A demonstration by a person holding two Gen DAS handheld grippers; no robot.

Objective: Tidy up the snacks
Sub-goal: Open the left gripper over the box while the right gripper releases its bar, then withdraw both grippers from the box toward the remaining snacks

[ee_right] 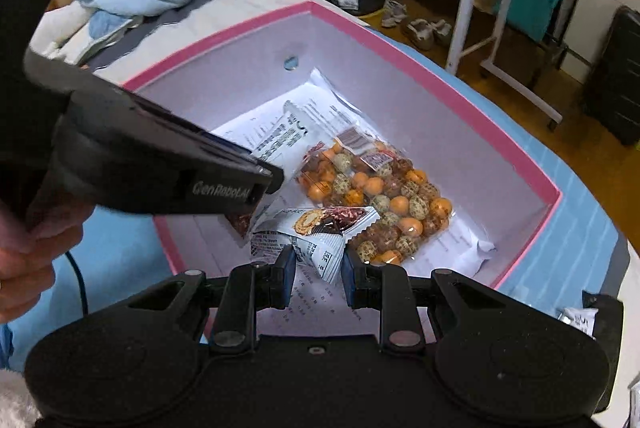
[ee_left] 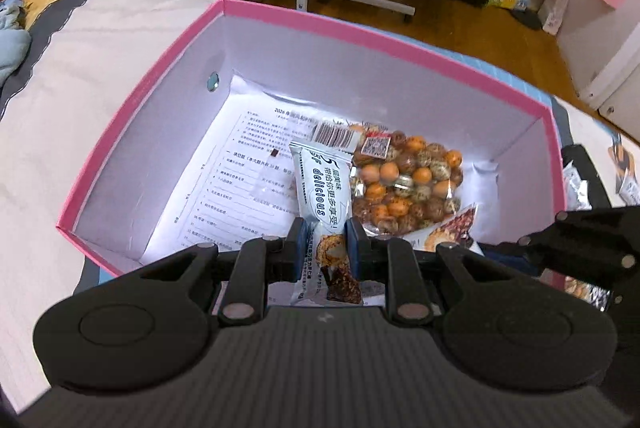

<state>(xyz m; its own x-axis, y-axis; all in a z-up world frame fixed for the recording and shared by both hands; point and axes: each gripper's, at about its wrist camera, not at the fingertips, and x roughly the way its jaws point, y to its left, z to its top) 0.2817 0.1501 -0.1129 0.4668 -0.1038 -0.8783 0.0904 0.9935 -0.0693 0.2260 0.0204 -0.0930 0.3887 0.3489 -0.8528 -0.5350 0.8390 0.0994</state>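
1. Left gripper (ee_left: 328, 242): clamped on white snack packet (ee_left: 320, 188); packet held above pink box (ee_left: 304, 24), long axis running away from claw toward far wall
2. Right gripper (ee_right: 319, 264): clamped on second white packet (ee_right: 316, 234), crumpled, held low over near end of box interior
3. Key relation: box floor lies below and ahead of both claws; nut bag (ee_right: 380, 196) already laid inside on printed sheet (ee_left: 224, 180). Right packet judged nearer to floor
4. Writing: "delicious" plus Chinese text read on left packet; "GenRoboLA…" read on left gripper body in right view; barcode, QR label on nut bag
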